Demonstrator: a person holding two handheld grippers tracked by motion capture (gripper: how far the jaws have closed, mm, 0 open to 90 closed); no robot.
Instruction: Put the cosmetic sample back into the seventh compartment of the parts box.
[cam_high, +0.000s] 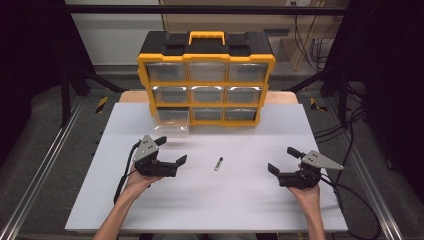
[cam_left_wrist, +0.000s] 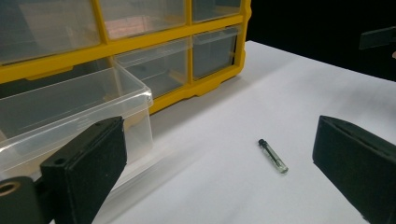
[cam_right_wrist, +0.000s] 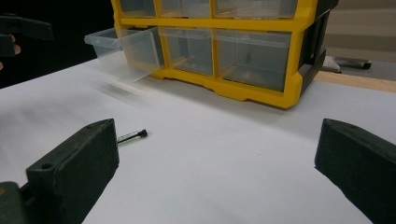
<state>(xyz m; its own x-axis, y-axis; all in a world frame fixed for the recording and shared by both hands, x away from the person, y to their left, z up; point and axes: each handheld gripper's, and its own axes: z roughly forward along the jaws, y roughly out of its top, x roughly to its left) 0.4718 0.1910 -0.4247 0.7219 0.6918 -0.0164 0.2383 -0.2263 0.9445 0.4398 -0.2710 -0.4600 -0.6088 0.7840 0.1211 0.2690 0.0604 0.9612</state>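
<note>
A small clear vial with a black cap (cam_high: 218, 164) lies on the white table top (cam_high: 210, 200), between my two grippers. My left gripper (cam_high: 172, 150) rests to its left, jaws wide open and empty. My right gripper (cam_high: 283, 160) rests to its right, also open and empty. In the left gripper view the vial (cam_left_wrist: 273, 156) lies between the jaws, farther off. In the right gripper view the vial (cam_right_wrist: 132, 136) pokes out from behind the left jaw. The bottom-left clear drawer (cam_high: 172, 122) of the yellow organizer (cam_high: 206, 77) is pulled out.
The yellow and black organizer (cam_right_wrist: 224, 46) with clear drawers stands at the table's far edge. Its open drawer (cam_left_wrist: 65, 112) juts over the table just ahead of my left gripper. Metal rails (cam_high: 45, 165) and cables (cam_high: 350, 195) flank the table.
</note>
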